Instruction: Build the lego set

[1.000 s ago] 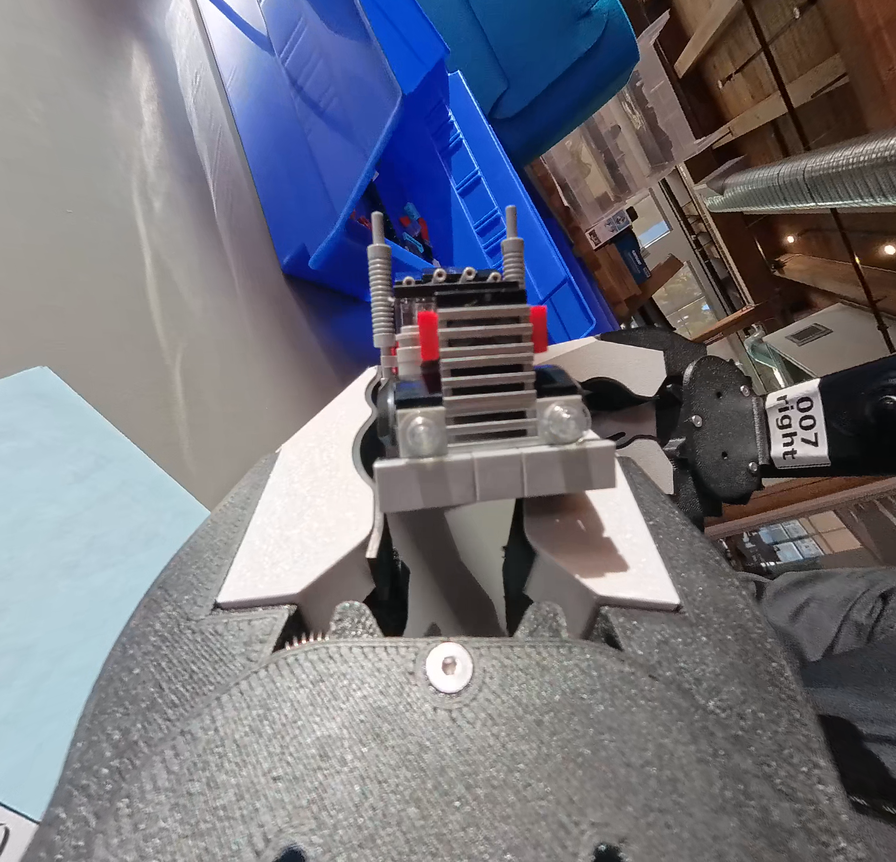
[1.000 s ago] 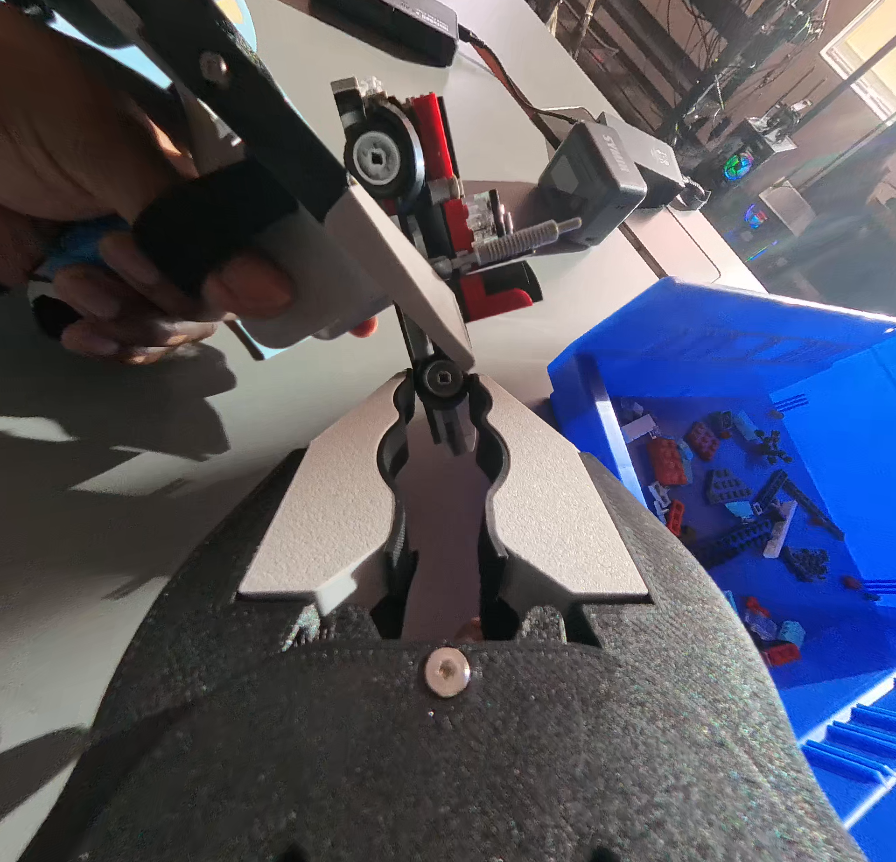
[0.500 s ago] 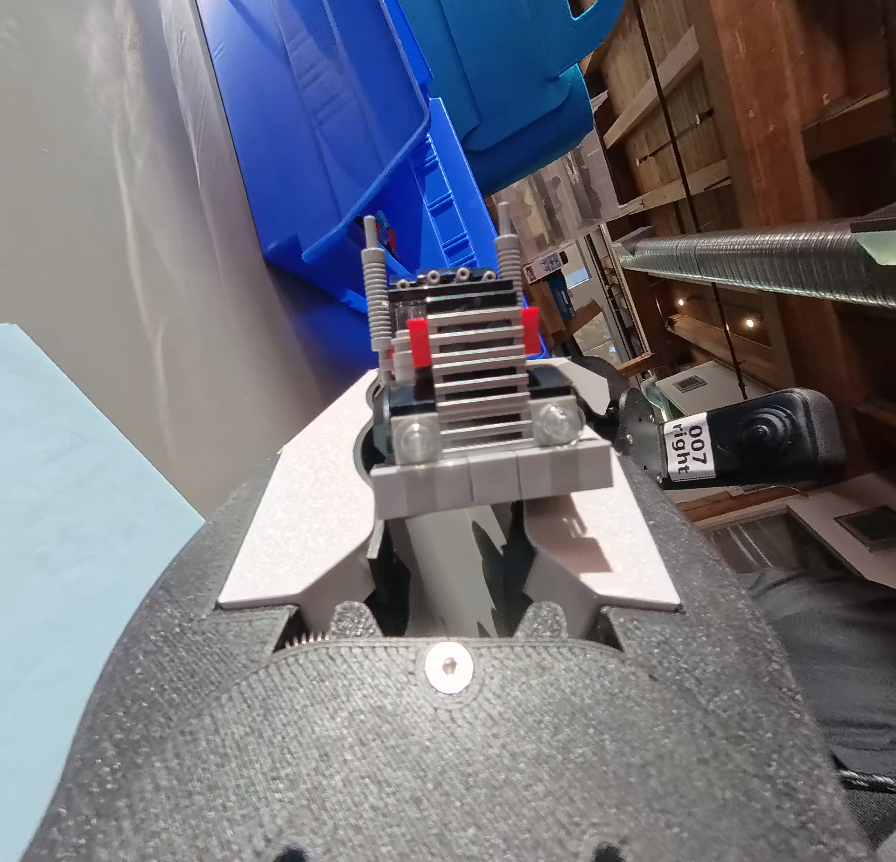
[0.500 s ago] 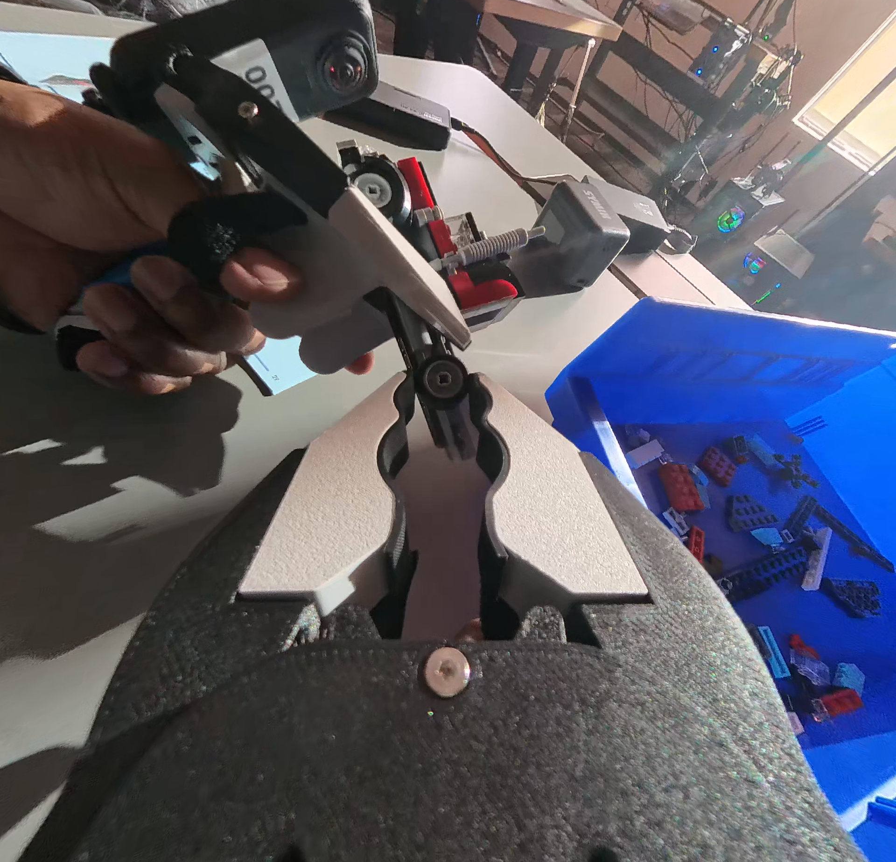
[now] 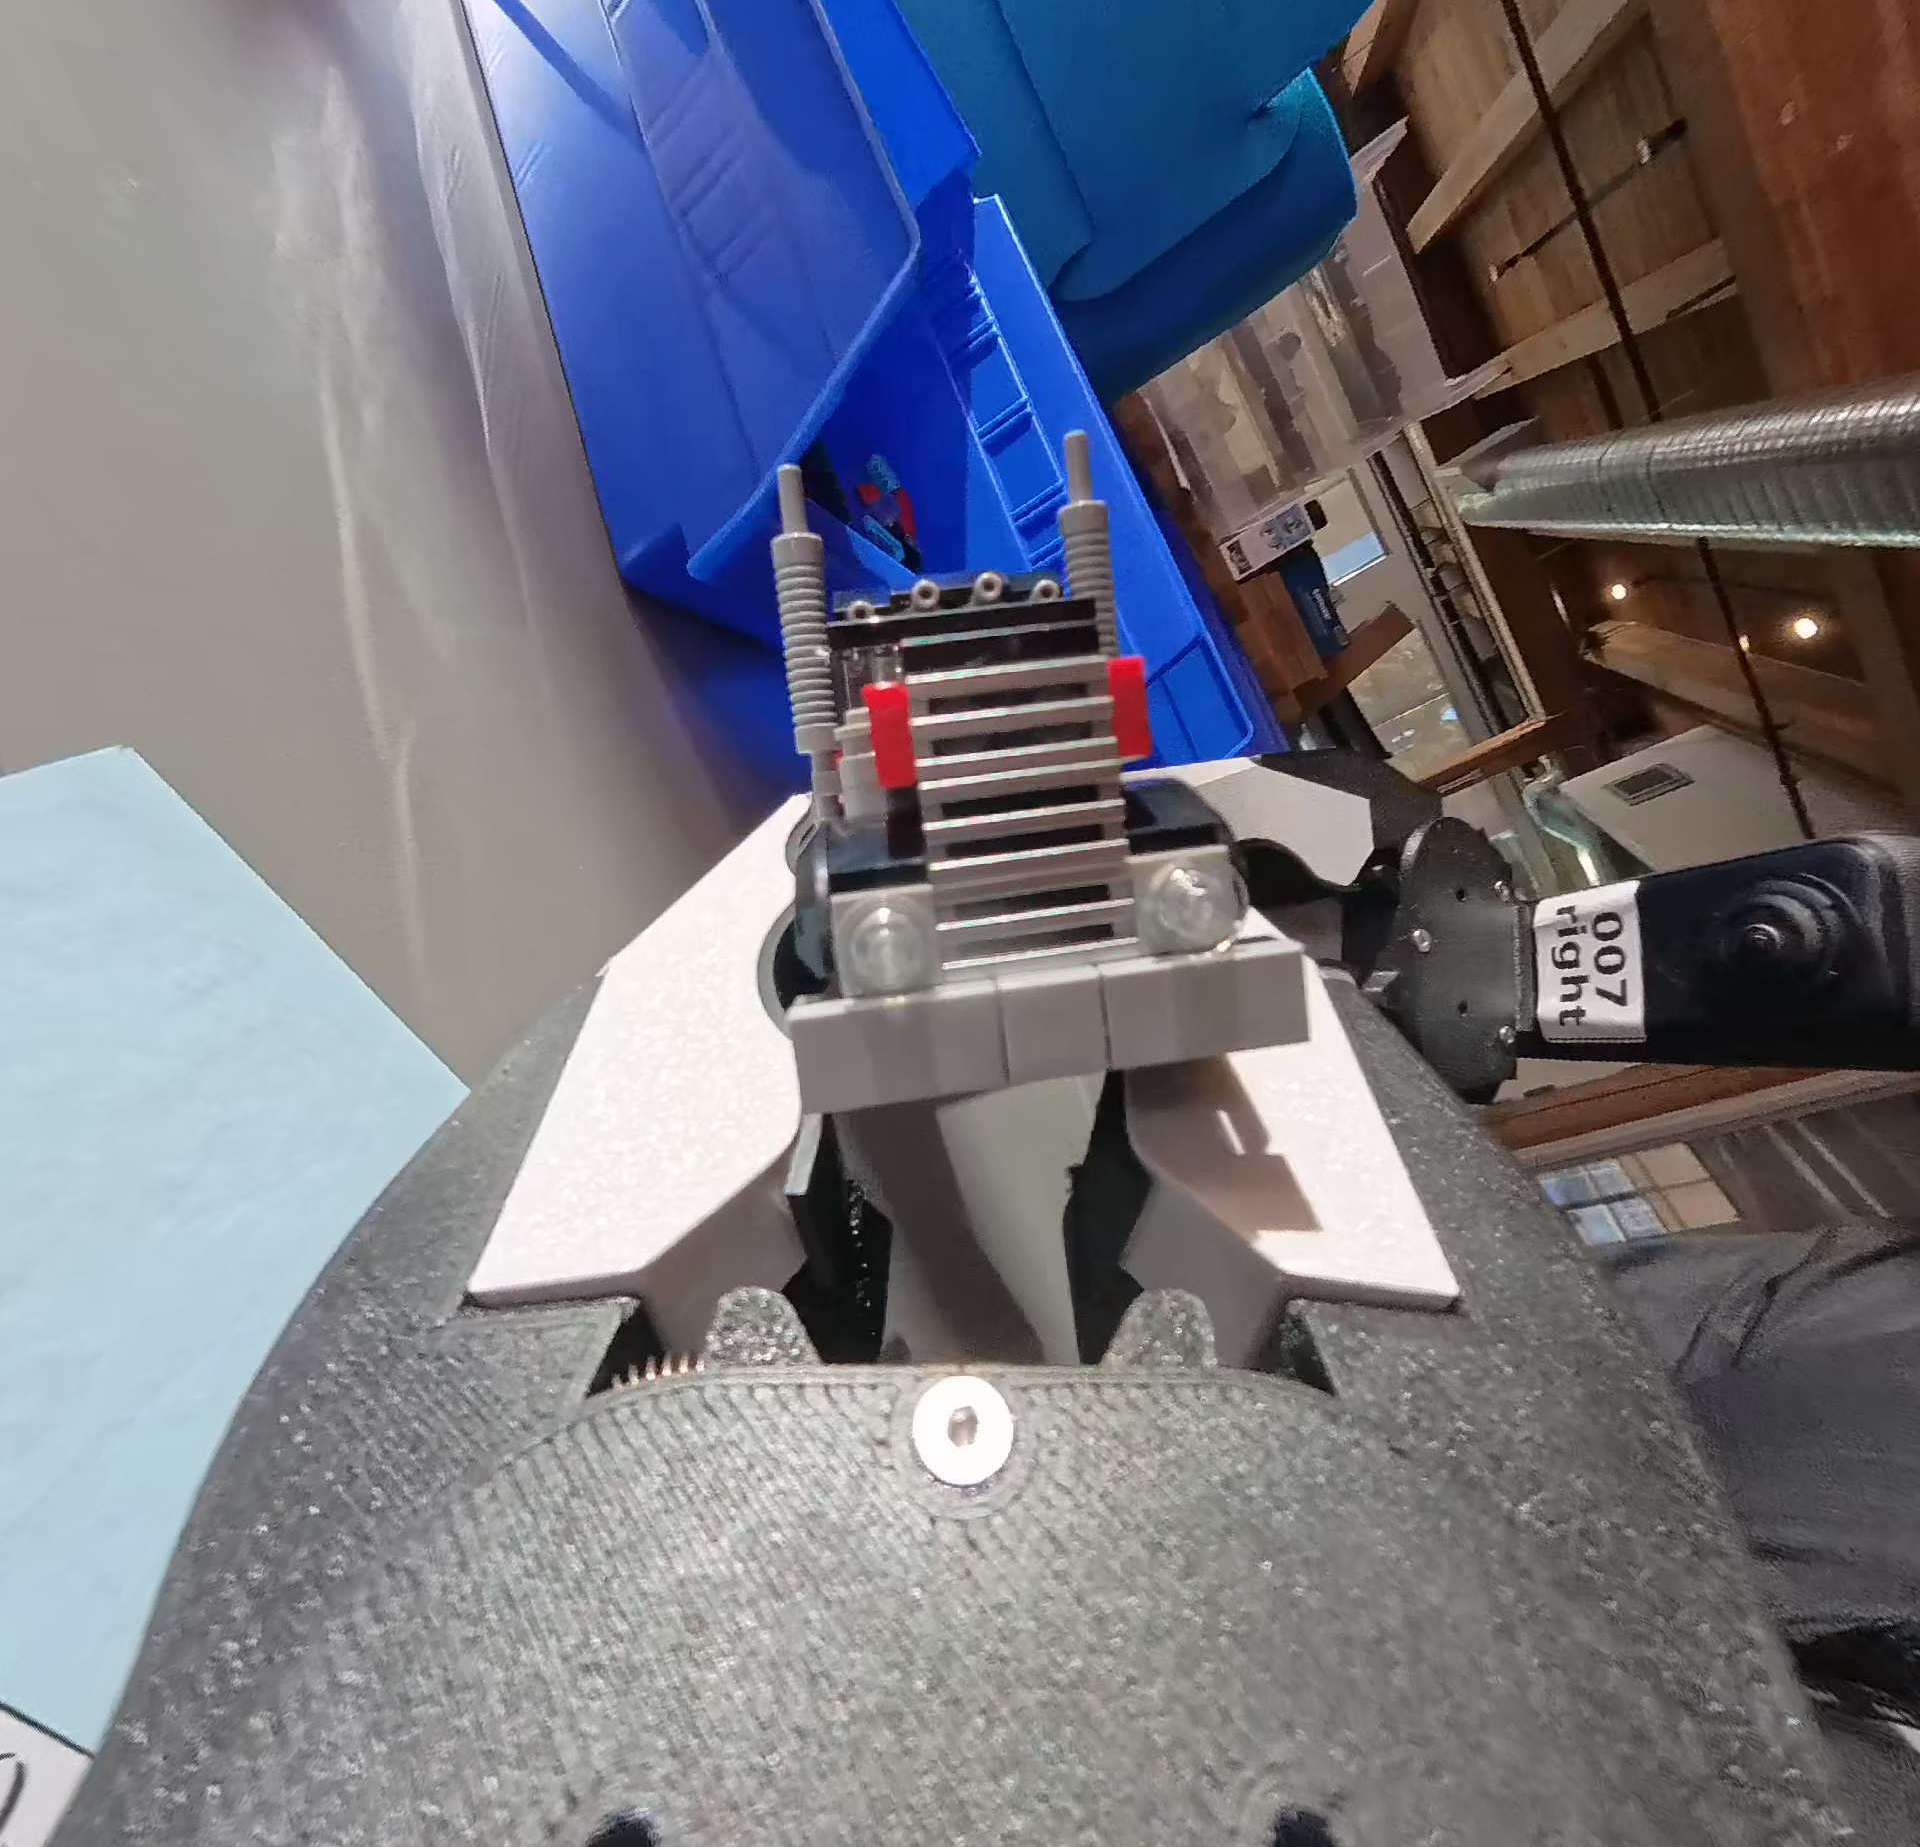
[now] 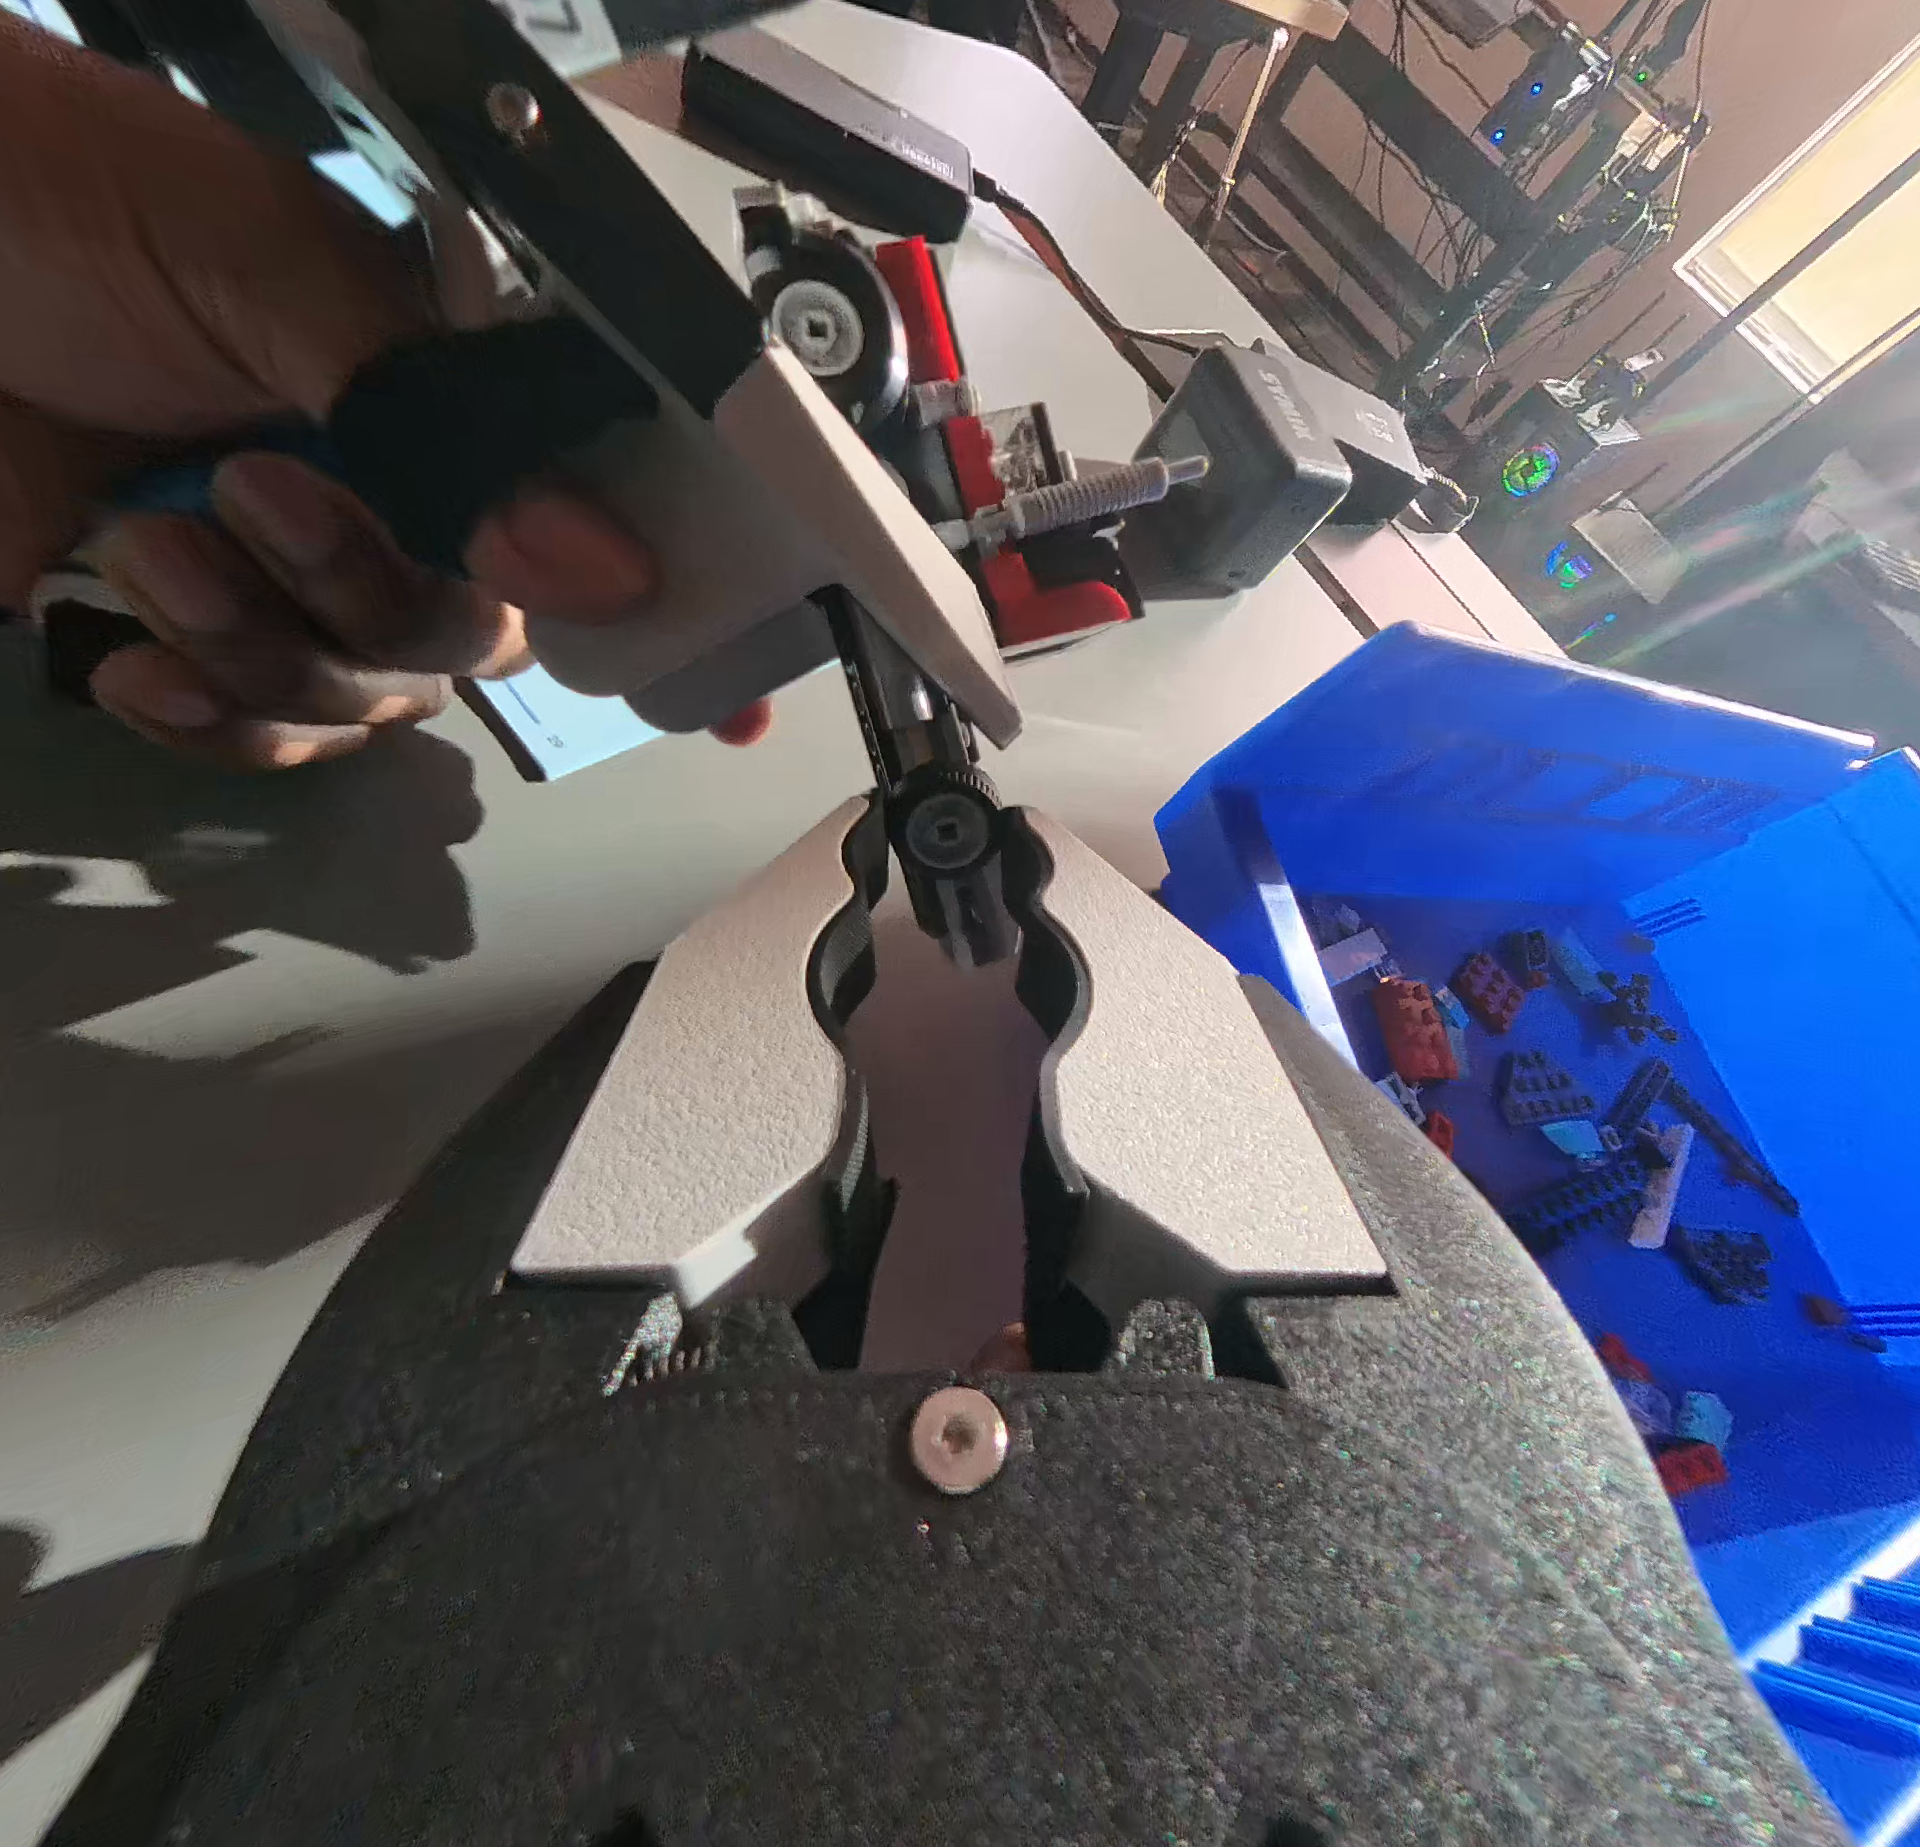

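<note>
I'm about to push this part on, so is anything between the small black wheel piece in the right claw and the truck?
Nothing visible: the small black wheel piece already sits against the underside of the red-and-grey lego truck.

The lego truck (image 5: 1023, 841) hides its own rear and the left gripper's (image 5: 1013, 976) jaw tips behind its bumper. In the right wrist view the left gripper's plate covers most of the truck's chassis. The small black wheel piece (image 6: 948, 841) hides the right gripper's (image 6: 951, 924) jaw tips. Loose bricks (image 6: 1558, 1101) in the blue bin (image 6: 1507, 717) are too small to identify; the bin runs off the picture's right edge.
</note>
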A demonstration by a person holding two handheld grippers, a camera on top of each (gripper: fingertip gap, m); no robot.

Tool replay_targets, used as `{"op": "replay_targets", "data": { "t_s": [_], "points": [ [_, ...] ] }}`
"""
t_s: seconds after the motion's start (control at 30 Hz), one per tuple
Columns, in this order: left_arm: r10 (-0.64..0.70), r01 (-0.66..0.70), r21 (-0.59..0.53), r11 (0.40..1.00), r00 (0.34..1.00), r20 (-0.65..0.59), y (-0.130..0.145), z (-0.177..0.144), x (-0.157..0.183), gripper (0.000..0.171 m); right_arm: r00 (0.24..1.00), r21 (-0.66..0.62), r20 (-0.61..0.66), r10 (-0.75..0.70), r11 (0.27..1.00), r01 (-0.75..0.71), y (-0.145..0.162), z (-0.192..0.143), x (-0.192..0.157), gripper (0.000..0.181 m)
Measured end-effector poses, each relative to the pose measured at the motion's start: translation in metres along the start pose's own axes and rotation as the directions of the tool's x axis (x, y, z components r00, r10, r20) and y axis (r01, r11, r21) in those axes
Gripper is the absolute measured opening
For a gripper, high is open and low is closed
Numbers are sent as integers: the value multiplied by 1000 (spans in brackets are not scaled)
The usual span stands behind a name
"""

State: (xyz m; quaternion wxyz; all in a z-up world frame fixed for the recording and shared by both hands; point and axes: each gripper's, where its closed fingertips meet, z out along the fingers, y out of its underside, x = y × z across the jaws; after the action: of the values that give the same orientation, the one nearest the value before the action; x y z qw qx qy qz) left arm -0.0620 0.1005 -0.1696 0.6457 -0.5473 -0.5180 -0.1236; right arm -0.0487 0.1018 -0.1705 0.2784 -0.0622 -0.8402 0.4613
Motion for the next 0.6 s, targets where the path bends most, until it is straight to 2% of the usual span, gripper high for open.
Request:
{"op": "replay_targets", "data": {
  "t_s": [0.3,0.6],
  "points": [
    [65,-64,-20,998,996,57,3,2,-3,50,999,-63,31,-26,998,28,7,2,-3,23],
    [127,-125,-25,992,984,123,5,3,-6,49,994,-134,-2,-111,985,110,13,5,-3,23]
  ]
}}
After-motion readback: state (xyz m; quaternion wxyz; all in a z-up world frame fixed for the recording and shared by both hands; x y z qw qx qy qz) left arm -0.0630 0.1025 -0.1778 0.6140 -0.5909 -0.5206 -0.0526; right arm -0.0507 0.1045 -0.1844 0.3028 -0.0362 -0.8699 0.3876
